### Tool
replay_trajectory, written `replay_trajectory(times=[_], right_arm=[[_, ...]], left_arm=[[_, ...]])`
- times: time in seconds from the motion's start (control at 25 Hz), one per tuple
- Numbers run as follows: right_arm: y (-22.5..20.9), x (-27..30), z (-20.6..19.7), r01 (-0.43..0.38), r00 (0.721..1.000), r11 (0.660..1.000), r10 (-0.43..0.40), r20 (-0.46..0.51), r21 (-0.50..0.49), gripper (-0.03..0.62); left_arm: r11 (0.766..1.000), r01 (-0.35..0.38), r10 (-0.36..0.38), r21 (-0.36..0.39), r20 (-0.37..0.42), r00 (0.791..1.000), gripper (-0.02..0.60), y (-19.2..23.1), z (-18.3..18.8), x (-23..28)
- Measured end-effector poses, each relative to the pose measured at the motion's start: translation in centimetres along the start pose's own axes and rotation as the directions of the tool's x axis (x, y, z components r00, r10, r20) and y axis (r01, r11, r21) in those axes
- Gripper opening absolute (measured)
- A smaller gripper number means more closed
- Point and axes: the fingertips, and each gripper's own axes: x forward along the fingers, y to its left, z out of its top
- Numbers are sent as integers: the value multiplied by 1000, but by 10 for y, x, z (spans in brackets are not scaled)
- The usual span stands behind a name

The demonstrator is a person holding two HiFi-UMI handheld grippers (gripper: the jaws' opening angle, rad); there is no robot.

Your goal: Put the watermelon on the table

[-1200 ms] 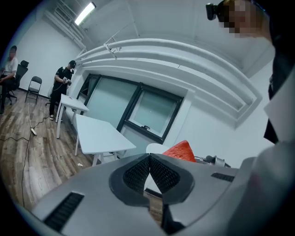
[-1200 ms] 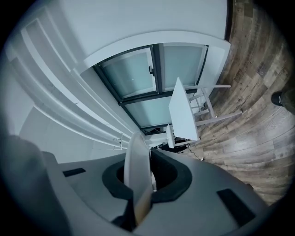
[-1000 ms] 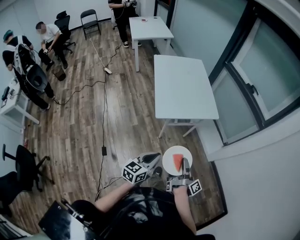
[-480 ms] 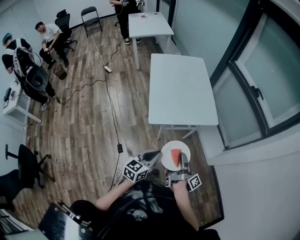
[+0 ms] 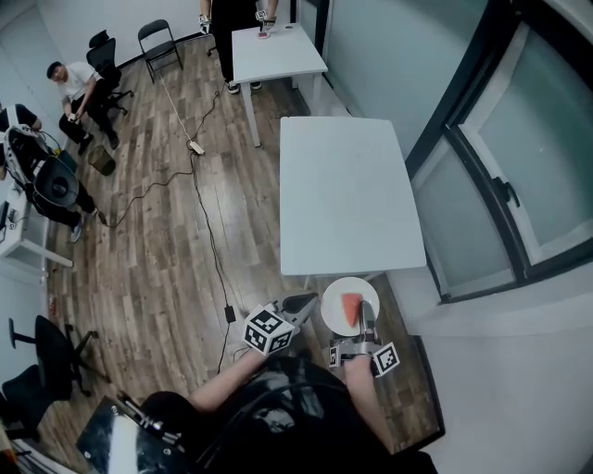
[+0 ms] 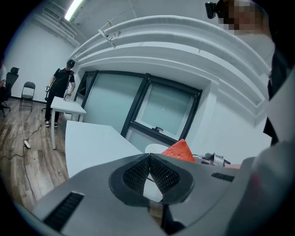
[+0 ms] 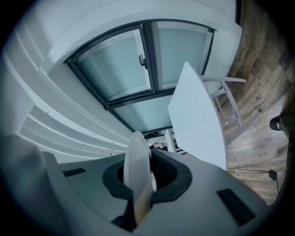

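A red watermelon slice [image 5: 351, 312] lies on a round white plate [image 5: 345, 298], carried just short of the near edge of the long white table [image 5: 343, 194]. My right gripper [image 5: 369, 326] is shut on the plate's near rim; in the right gripper view the plate [image 7: 137, 156] stands edge-on between the pads of that gripper [image 7: 140, 177]. My left gripper [image 5: 301, 305] hangs just left of the plate, shut and holding nothing. In the left gripper view its tips [image 6: 148, 159] meet, with the watermelon [image 6: 180, 150] and the table [image 6: 92, 143] beyond them.
A second white table [image 5: 275, 51] stands further off with a person [image 5: 232, 18] at it. Another person [image 5: 79, 88] sits at the far left. Cables [image 5: 199, 185] run over the wooden floor. A dark-framed window [image 5: 500, 167] lines the right wall.
Both grippers and the plate with the watermelon have been carried forward; the long table's near edge now lies right ahead of the plate. The grip on the plate is unchanged.
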Motion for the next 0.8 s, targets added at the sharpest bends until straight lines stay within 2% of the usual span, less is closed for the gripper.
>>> replay_trajectory(times=[0.16, 0.36, 0.48, 0.64, 0.8], right_arm=[[10, 52, 4, 7, 1000, 999, -7, 9, -52, 26], [20, 97, 12, -22, 997, 998, 27, 76, -60, 26], [20, 115, 19, -15, 995, 998, 22, 99, -66, 26], [9, 133, 40, 22, 992, 998, -15, 121, -55, 26], [1, 163, 73, 38, 993, 999, -34, 112, -36, 26]], left_arm=[[999, 51, -51, 16, 2, 999, 5, 42, 33, 32], [990, 131, -131, -60, 1, 991, 5, 83, 64, 65], [984, 171, -172, -45, -19, 985, 5, 95, 75, 86], [981, 184, -186, -60, -24, 982, 5, 104, 79, 112], [983, 160, -163, -94, -32, 986, 5, 115, 79, 146]])
